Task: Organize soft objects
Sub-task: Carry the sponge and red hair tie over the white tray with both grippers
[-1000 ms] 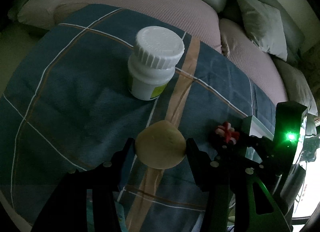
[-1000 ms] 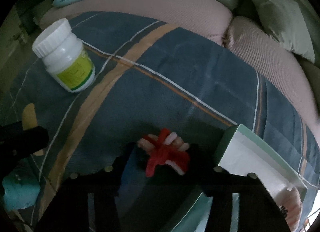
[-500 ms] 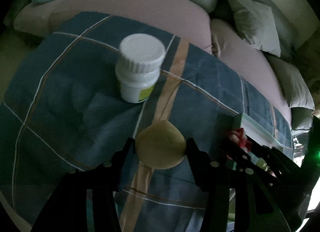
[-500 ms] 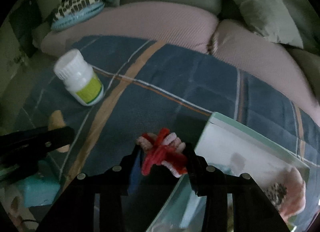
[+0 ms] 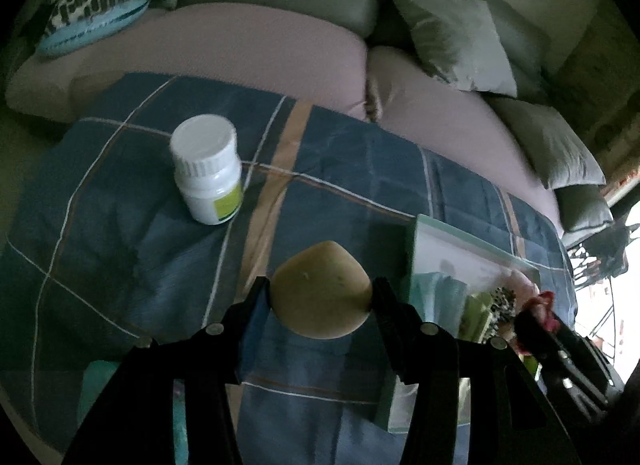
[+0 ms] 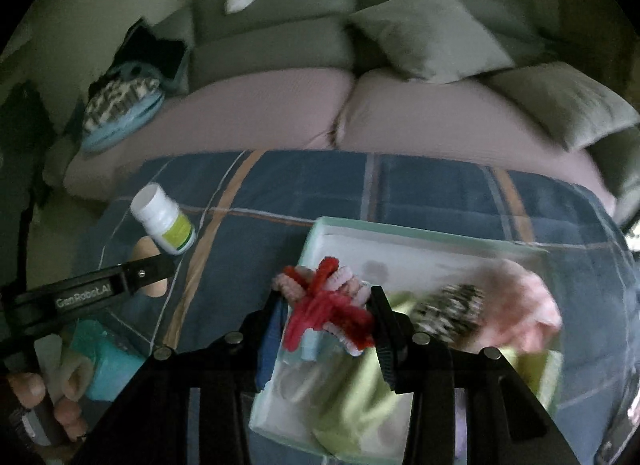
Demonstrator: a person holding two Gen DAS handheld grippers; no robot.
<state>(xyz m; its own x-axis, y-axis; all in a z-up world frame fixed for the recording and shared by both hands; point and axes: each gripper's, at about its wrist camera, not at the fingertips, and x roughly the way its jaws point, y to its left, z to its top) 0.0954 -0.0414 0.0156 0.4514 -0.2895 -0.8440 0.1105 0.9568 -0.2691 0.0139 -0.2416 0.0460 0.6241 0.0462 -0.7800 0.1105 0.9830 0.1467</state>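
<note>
My left gripper [image 5: 322,299] is shut on a tan bun-shaped soft ball [image 5: 320,289], held above the blue plaid cloth [image 5: 120,233]. My right gripper [image 6: 326,315] is shut on a red and pink pipe-cleaner toy [image 6: 324,301], held over the left end of a pale green box [image 6: 420,243]. The box holds several soft things, among them a pink one [image 6: 528,301] and a lime green one [image 6: 360,397]. The box also shows in the left wrist view [image 5: 452,249], to the right of the ball.
A white pill bottle [image 5: 208,173] stands on the cloth, left of the box; it also shows in the right wrist view [image 6: 164,219]. A teal object [image 6: 104,365] lies at the near left. A sofa with pink seat cushions [image 6: 280,113] and grey pillows [image 5: 452,41] runs behind.
Both grippers have risen and moved right. The right gripper has carried the pipe-cleaner toy from beside the box to over its left end. The left gripper keeps hold of the ball.
</note>
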